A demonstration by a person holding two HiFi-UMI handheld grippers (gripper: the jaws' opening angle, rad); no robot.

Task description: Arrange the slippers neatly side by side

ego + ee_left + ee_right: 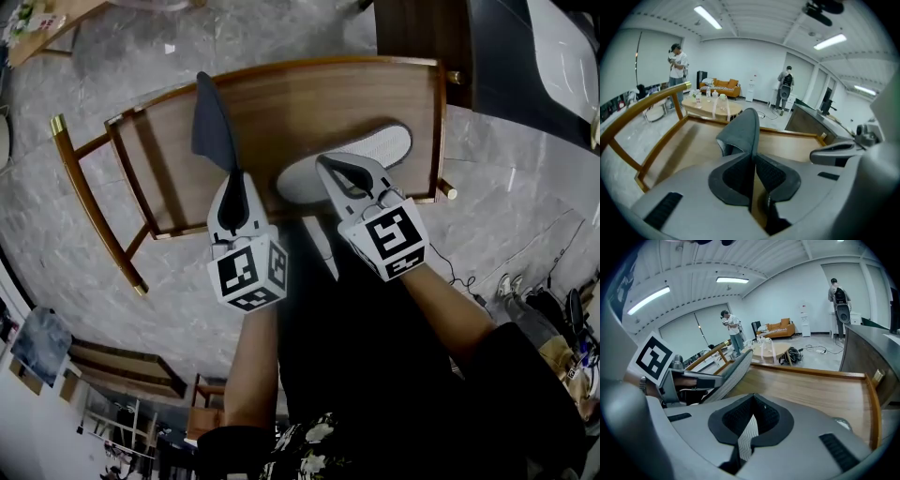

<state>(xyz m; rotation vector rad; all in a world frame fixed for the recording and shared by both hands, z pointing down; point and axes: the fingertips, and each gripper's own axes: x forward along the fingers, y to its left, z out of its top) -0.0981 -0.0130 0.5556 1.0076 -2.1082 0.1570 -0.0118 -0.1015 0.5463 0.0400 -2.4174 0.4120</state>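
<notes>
Over the table (pixel 309 103), the left fingers (pixel 733 180) clamp one slipper (pixel 740 133) on edge, stretching straight ahead, while the right fingers (pixel 736 420) pinch the other slipper (pixel 375 148), sole-up, angling ahead-right.

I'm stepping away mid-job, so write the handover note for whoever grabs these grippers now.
Left gripper: shut on the dark slipper, held on edge above the wooden table.
Right gripper: shut on the second slipper, sole up at the table's right front.
Done: both slippers gripped, apart from each other.
Left: turn both soles down, set them side by side with toes the same way, release.
</notes>
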